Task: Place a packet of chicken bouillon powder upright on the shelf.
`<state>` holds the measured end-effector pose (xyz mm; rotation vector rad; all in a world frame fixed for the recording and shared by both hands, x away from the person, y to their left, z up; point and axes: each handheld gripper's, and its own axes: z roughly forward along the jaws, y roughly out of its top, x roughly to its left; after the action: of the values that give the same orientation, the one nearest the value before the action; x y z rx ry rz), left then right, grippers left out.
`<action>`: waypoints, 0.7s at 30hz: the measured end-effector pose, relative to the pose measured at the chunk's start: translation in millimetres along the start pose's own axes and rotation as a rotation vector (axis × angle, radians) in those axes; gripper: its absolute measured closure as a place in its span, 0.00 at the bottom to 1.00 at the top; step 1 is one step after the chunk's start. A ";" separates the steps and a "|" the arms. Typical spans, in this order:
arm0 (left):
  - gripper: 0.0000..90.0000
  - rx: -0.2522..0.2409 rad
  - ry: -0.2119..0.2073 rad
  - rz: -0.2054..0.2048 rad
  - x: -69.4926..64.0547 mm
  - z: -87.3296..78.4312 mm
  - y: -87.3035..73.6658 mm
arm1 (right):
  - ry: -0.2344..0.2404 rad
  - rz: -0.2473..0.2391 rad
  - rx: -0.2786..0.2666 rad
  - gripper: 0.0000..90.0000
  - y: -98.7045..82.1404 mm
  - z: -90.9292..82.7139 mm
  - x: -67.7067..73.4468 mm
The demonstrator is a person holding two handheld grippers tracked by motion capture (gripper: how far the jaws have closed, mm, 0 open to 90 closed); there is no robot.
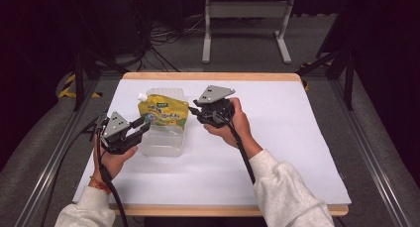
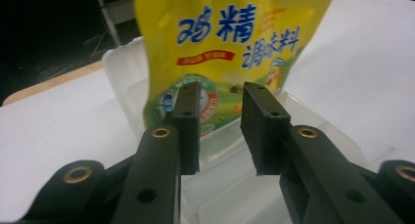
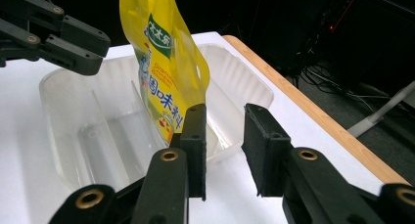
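A yellow spouted pouch [image 1: 164,112] with blue print stands tilted in a clear plastic tray [image 1: 161,148] on the white mat. My left gripper [image 1: 143,125] sits at the tray's left edge, open, its jaws aimed at the pouch [image 2: 235,43] with nothing between them. In its own view the left gripper [image 2: 220,131] is just short of the tray wall [image 2: 122,72]. My right gripper [image 1: 197,111] is held to the right of the tray, open and empty. From the right gripper [image 3: 225,150] the pouch [image 3: 166,72] leans in the tray [image 3: 63,116], and the left gripper [image 3: 54,33] shows beyond it.
The white mat [image 1: 277,138] covers a wooden table whose edge [image 1: 213,76] runs along the far side. A grey metal stand [image 1: 245,24] and cables lie on the floor beyond. Metal rails flank the table on both sides.
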<state>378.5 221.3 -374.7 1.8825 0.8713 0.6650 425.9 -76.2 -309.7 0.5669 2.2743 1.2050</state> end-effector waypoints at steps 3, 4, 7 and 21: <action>0.72 -0.010 0.014 0.009 -6.6 -1.2 0.0 | -0.006 -0.013 0.012 0.79 -2.9 -3.8 -0.5; 0.71 -0.011 0.015 0.008 -8.7 -1.6 -0.1 | -0.007 -0.018 0.016 0.79 -3.8 -4.9 -0.5; 0.67 -0.013 0.016 0.022 -16.2 -3.1 -0.4 | -0.010 -0.027 0.027 0.79 -6.6 -8.1 -0.9; 0.49 0.009 -0.020 0.081 -47.5 -10.0 -8.9 | -0.039 -0.061 0.085 0.71 -23.5 -25.8 -9.4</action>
<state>339.8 191.6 -382.6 1.9380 0.7901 0.6913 414.7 -110.2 -314.9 0.5434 2.3022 1.0635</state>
